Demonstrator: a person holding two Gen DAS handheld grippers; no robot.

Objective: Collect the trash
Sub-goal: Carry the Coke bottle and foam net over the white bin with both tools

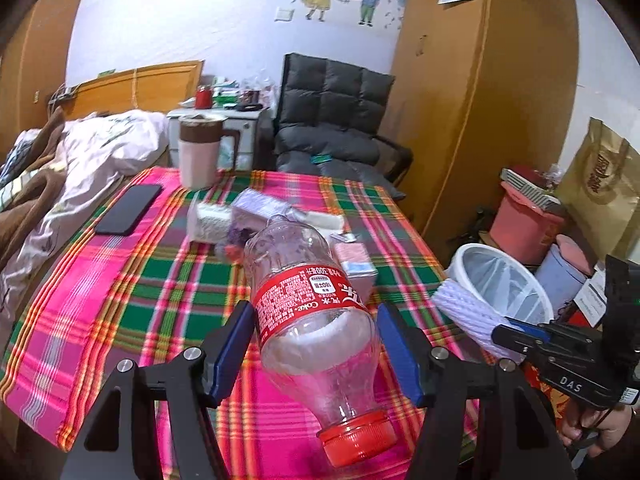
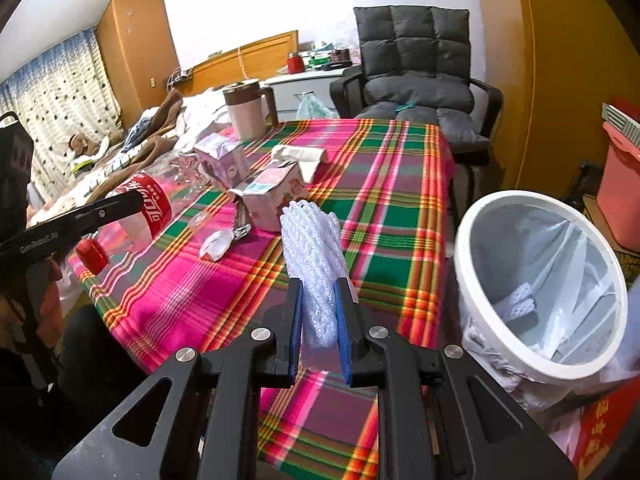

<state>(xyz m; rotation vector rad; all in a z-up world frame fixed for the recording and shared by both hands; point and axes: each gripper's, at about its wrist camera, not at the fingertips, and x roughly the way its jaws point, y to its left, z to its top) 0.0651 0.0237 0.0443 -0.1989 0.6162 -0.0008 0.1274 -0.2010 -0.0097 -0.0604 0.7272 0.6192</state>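
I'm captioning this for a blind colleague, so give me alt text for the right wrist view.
The right gripper pinches a white foam net sleeve above a pink and green plaid tablecloth. A white lined trash bin stands to its right. At left, the left gripper holds an empty Coke bottle.

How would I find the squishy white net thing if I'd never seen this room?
Start at the table with the pink and green plaid cloth. At its near edge, beside the white round trash bin, the right tool pinches a white foam mesh sleeve. Unlike the clear plastic bottle and cartons, it is soft and netted.
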